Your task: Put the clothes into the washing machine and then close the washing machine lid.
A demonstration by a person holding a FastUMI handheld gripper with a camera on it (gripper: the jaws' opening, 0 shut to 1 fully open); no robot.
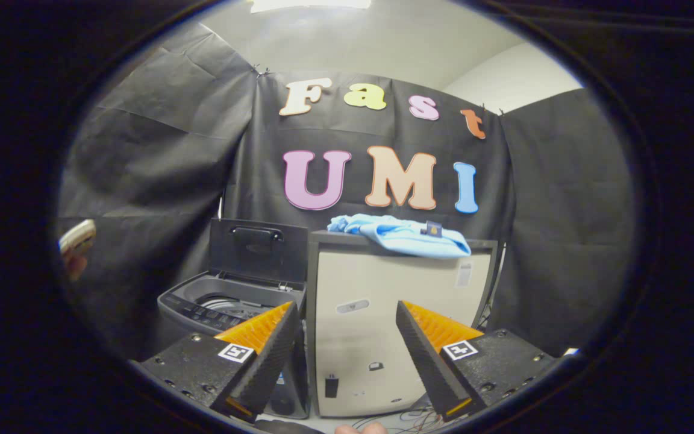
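Inside a booth walled with creased black cloth (160,163), hung from a pale ceiling (383,42) with a bright light strip at the very top. Gripper (347,313) seen from behind its two fingers, spread wide apart with nothing held between them, hanging in the air well short of the furniture. Straight ahead, framed between the fingers, a pale boxy cabinet (383,301) with a dark top edge, standing against the back cloth. On top of that cabinet, a crumpled light blue garment (404,235), draped slightly over the front edge, with a small dark tag on it. Just beside the cabinet, beyond the left finger, a grey top-loading washing machine (202,307), lower than the cabinet top. Washing machine lid (259,250) raised upright at the back, dark, with a handle near its upper edge; drum opening visible beneath it, control panel along the front rim. Loose cables (401,416) on the floor at the foot of the cabinet. At the far left, part of a hand (76,253) holding a pale object, too blurred to identify.
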